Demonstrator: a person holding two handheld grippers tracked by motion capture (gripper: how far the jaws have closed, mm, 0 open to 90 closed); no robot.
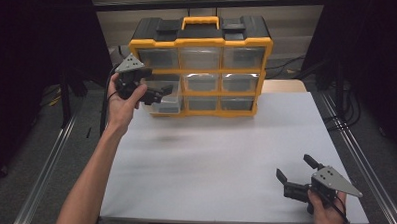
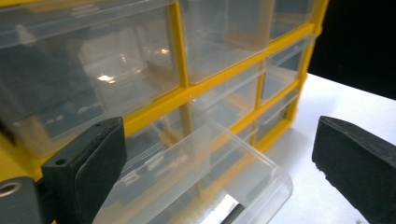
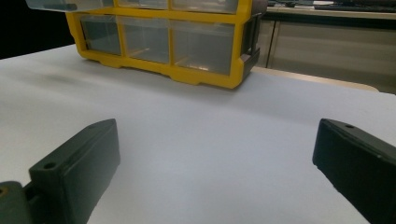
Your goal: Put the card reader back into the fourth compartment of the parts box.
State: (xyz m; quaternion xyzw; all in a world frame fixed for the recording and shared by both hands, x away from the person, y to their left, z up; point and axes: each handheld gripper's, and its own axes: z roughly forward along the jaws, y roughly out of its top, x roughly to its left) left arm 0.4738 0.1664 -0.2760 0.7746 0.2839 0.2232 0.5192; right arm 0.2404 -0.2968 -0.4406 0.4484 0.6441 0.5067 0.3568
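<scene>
A yellow and black organizer (image 1: pixel 200 67) with clear drawers stands upright at the far side of the white table (image 1: pixel 209 162). One clear drawer (image 1: pixel 168 104) on its left column is pulled out toward me. My left gripper (image 1: pixel 159 94) hangs right at that drawer's front, held in a hand at the cabinet's left side. In the left gripper view the pulled-out drawer (image 2: pixel 210 186) lies low between the wide-apart jaws of the left gripper (image 2: pixel 217 140), and neither pad touches it. My right gripper (image 1: pixel 294 168) rests open near the table's front right corner, with nothing between its jaws.
The organizer (image 3: pixel 163 42) has a yellow carry handle (image 1: pixel 201 22) on top. Metal rails (image 1: pixel 49 172) run along both sides of the table. Cables (image 1: pixel 288 70) lie behind the table at the right. White tabletop (image 3: pixel 210 130) stretches between the right gripper (image 3: pixel 215 163) and the organizer.
</scene>
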